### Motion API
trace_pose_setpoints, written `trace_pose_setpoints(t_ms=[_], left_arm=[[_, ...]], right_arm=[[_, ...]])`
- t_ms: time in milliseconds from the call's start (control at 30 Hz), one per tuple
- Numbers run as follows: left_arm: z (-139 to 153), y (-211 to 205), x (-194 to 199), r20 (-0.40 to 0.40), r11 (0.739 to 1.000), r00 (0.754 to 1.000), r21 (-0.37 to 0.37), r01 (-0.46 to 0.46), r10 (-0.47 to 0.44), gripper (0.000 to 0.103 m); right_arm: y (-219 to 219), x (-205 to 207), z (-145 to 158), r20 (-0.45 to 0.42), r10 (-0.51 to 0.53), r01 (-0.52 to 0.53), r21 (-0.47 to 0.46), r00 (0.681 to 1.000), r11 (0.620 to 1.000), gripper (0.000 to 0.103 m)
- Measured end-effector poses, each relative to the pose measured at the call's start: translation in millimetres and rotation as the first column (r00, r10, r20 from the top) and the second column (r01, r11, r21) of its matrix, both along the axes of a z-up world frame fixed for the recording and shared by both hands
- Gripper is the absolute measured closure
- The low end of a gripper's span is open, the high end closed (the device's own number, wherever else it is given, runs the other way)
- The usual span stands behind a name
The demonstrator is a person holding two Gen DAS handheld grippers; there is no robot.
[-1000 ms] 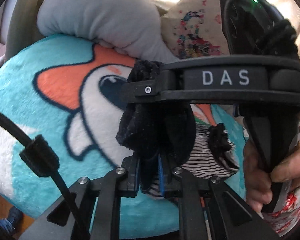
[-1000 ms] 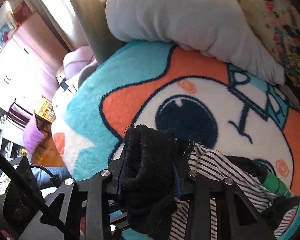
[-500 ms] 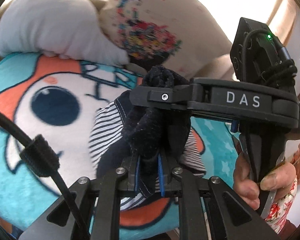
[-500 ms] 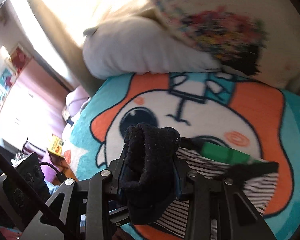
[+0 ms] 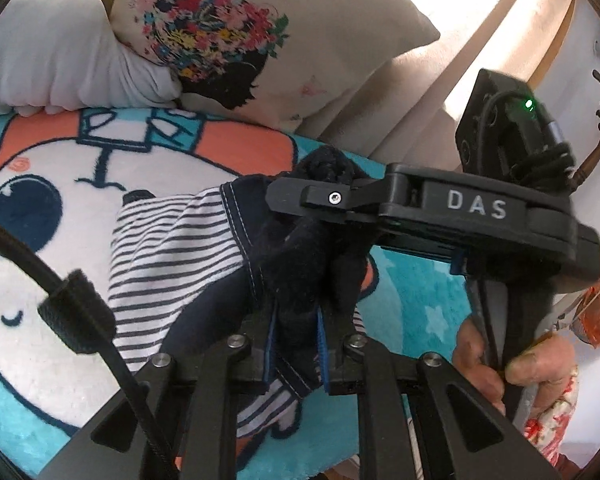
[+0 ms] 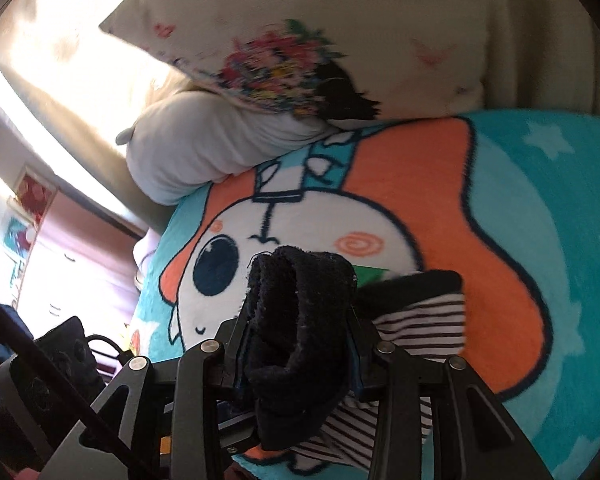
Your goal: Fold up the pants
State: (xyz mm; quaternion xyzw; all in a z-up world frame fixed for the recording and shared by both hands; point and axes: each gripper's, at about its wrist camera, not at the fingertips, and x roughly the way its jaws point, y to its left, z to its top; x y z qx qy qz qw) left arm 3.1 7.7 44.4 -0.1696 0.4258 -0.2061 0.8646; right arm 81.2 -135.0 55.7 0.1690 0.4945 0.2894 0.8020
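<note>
The pants (image 5: 172,248) are navy-and-white striped with a dark navy waistband, lying partly on a cartoon blanket (image 5: 40,152). My left gripper (image 5: 296,320) is shut on a bunch of the navy fabric. The right gripper shows in the left wrist view (image 5: 320,196), crossing just above, also clamped on navy fabric. In the right wrist view my right gripper (image 6: 296,320) is shut on a thick wad of the navy waistband (image 6: 300,280), with the striped pants (image 6: 420,320) trailing to the right over the blanket (image 6: 420,184).
A floral cushion (image 5: 228,28) and a grey pillow (image 5: 48,52) lie at the blanket's far edge; both also show in the right wrist view, the cushion (image 6: 300,52) above the pillow (image 6: 204,148). A hand (image 5: 500,364) holds the right gripper's handle.
Both grippers have swung right across the blanket with the pants held; the view now shows the floral cushion and the blanket's right side. The striped part trails out more.
</note>
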Motion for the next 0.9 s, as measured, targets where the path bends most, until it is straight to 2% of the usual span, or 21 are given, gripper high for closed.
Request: trace_pose_setpoints(t_ms=[100, 167, 300, 333, 400, 500, 567, 633, 700, 800, 867, 900], left_arm=[[1, 0, -3, -0.007, 1.0, 1.0, -0.008, 0.017, -0.017, 0.084], [4, 4, -8, -0.002, 1.0, 1.0, -0.014, 0.017, -0.017, 0.078], [11, 15, -18, 0.012, 0.999, 1.0, -0.03, 0.016, -0.015, 0.071], [13, 18, -20, 0.021, 1.0, 1.0, -0.03, 0.009, -0.008, 0.068], [14, 25, -21, 0.032, 1.0, 0.999, -0.023, -0.019, 0.02, 0.06], [5, 29, -18, -0.002, 0.999, 0.999, -0.029, -0.036, 0.036, 0.059], [-6, 28, -16, -0.032, 0.999, 0.999, -0.034, -0.038, 0.037, 0.059], [-15, 25, -14, -0.052, 0.999, 0.998, -0.034, -0.037, 0.035, 0.059], [-20, 23, -13, -0.062, 0.999, 0.997, -0.033, -0.039, 0.037, 0.059], [-28, 20, -13, -0.082, 0.998, 0.996, -0.029, -0.047, 0.044, 0.059], [-29, 21, -15, -0.084, 0.999, 0.995, -0.027, -0.046, 0.044, 0.059], [-28, 21, -17, -0.083, 0.999, 0.996, -0.028, -0.045, 0.042, 0.059]], right_arm=[[-11, 0, -9, 0.001, -0.028, 0.028, -0.004, 1.0, 1.0, 0.061], [-15, -1, -13, -0.005, -0.033, 0.033, 0.014, 0.999, 0.999, 0.062], [-18, -5, -11, 0.021, -0.038, 0.038, 0.002, 0.999, 0.999, 0.062], [-20, -6, -11, 0.027, -0.05, 0.05, -0.007, 0.998, 0.999, 0.058], [-31, -7, -8, 0.049, -0.128, 0.13, -0.045, 0.991, 0.99, 0.051], [-53, -9, -4, 0.065, -0.234, 0.239, -0.073, 0.97, 0.968, 0.047], [-65, -19, 8, 0.098, -0.268, 0.272, -0.024, 0.958, 0.962, 0.047], [-65, -35, 27, 0.143, -0.241, 0.232, 0.081, 0.96, 0.969, 0.047], [-59, -43, 35, 0.146, -0.199, 0.174, 0.17, 0.969, 0.97, 0.047], [-47, -45, 29, 0.085, -0.127, 0.091, 0.342, 0.988, 0.935, 0.043], [-40, -41, 15, 0.026, -0.091, 0.072, 0.415, 0.995, 0.907, 0.042], [-36, -40, 6, 0.0, -0.088, 0.08, 0.418, 0.996, 0.905, 0.042]])
